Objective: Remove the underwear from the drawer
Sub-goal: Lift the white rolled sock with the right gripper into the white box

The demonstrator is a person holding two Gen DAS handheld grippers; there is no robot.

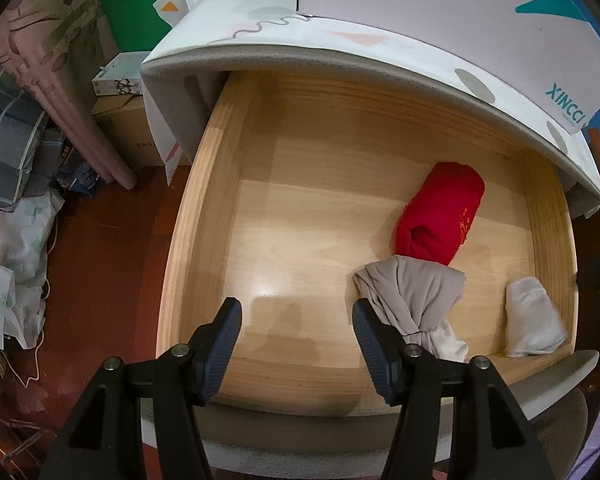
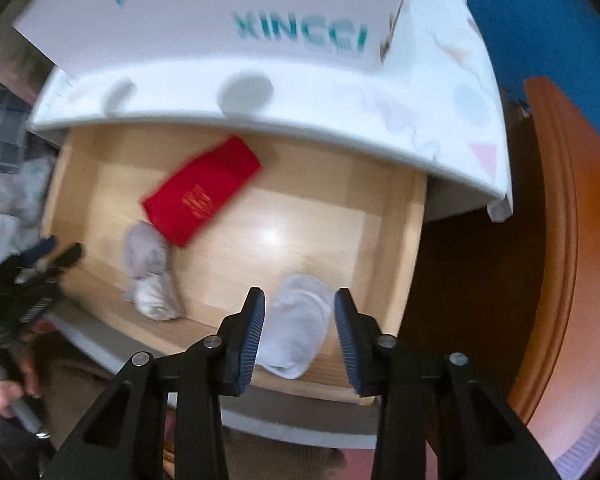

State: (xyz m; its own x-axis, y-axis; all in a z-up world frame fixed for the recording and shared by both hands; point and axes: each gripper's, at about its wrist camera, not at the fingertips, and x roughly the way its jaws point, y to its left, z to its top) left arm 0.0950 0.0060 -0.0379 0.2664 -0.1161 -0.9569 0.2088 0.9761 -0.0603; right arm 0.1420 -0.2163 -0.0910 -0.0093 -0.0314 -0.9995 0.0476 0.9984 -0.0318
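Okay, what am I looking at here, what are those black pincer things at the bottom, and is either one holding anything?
These are two hand-held grippers, each with a camera looking along its fingers. One picture comes from the left gripper, the other from the right gripper. Both look down into an open wooden drawer. Inside lie a red folded garment, a beige bundle and a white bundle. The left gripper is open over bare wood, empty. The right one frames the white bundle between its fingers, but the bundle appears to lie on the drawer floor, not gripped. The picture is blurred.
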